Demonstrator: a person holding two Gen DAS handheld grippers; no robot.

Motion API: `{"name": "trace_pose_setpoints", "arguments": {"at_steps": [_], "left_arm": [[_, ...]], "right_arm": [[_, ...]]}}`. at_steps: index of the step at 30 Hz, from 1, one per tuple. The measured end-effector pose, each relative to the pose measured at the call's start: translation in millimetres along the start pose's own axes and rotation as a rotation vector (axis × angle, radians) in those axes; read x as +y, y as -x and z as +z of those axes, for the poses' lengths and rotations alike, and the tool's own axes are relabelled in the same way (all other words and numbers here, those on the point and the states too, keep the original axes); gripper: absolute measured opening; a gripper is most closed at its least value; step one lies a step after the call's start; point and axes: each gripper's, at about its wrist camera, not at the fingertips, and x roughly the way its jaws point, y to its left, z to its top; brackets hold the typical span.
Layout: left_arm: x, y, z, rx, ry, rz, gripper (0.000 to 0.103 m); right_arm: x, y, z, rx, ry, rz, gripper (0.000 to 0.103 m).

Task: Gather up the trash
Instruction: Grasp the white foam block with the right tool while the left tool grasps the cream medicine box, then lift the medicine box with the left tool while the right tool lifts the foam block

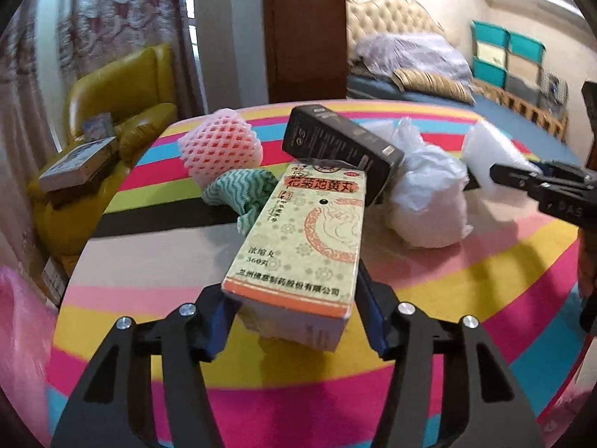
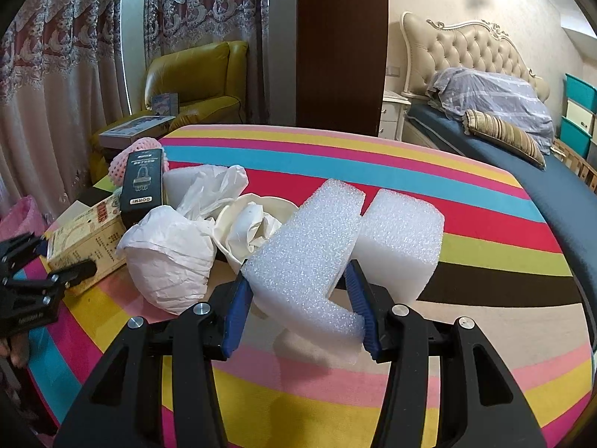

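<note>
the left hand-held gripper is clenched on the near end of a pill box, a pale green carton with red print. it is stiff card and looks light; the flat long sides give a sure hold, though a hard squeeze would likely dent it. its far end is tucked under a black box that leans on it, so lifting will probably tip that box over.

the right hand-held gripper is grasping a white foam block, coarse-celled and notched, raised a little off the striped counter. foam this kind should be very light and springy; it gives under the fingers, so a hold across its thick middle is safest. a second foam piece sits just beside it.

other trash lies between the two: a crumpled white bag, a pink foam net, and a green cloth, all soft and best pinched at a fold.
</note>
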Motion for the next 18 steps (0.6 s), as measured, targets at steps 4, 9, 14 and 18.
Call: {"name": "trace_pose_setpoints", "arguments": {"at_steps": [4, 9, 14, 18], "left_arm": [[-11, 23, -17, -0.063, 0.056, 0.042, 0.055], [-11, 28, -24, -0.087, 0.089, 0.071, 0.055], [-3, 36, -25, -0.122, 0.132, 0.069, 0.055], [-10, 51, -27, -0.175, 0.092, 0.085, 0.055]], "right_arm": [[-2, 1, 0, -0.006, -0.006, 0.002, 0.049], [0, 5, 0, -0.021, 0.001, -0.005, 0.049], [1, 6, 0, -0.025, 0.012, -0.006, 0.049], [11, 20, -10, -0.016, 0.044, 0.010, 0.049]]}}
